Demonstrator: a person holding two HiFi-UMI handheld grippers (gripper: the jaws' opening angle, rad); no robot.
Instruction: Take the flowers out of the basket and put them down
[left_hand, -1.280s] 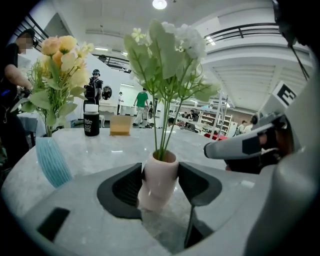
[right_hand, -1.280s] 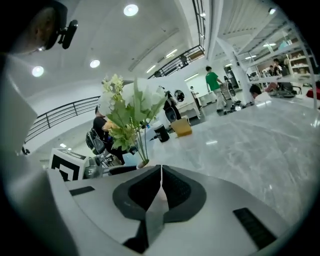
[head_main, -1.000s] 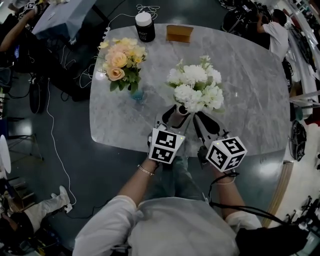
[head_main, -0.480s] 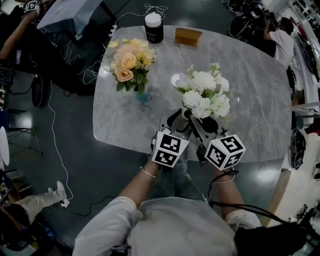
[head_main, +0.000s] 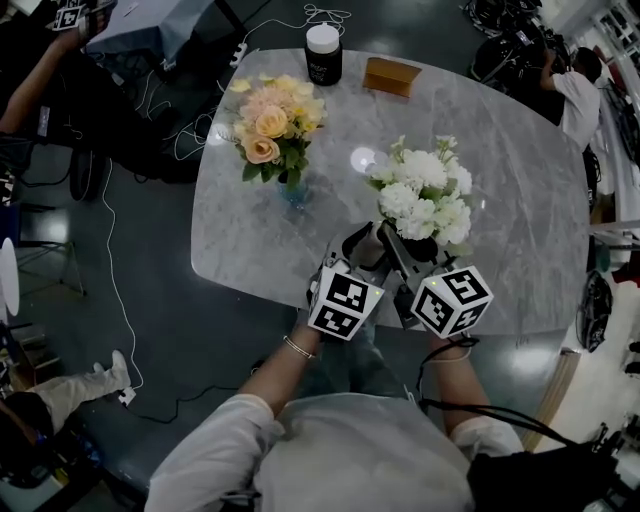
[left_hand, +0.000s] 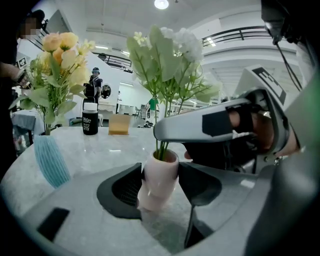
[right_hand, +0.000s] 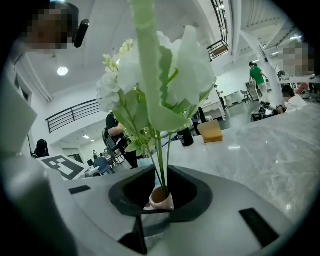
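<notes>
Marble worktop (head_main: 520, 200) is carrying everything. The action is sitting near its front edge, so anything slipping toward the person is risking a drop to the floor. White flowers (head_main: 425, 195) are standing tall and top-heavy in a small pink vase (left_hand: 160, 175); no basket showing. If the bunch is getting pulled at an angle, the heads are likely dragging the vase over. Peach flowers (head_main: 272, 120) in a blue vase (left_hand: 50, 160) are standing well apart to the left, so only a wide swing is threatening them.

Left gripper (head_main: 362, 245) is holding the pink vase, fingers (left_hand: 122, 187) clamped on its sides. The vase is looking smooth and rounded, so it is possibly twisting or slipping under a hard pull. Can't tell if it is resting on the worktop.

Right gripper (right_hand: 159, 197) is sitting around the stems (right_hand: 161, 165) just above the vase mouth. Its fingers are partly apart, having just been closing in a little, and are not visibly pinching yet. Closing on only some of the thin stems is risking bending them or leaving the rest behind. Lifting before gripping is getting nothing.
</notes>
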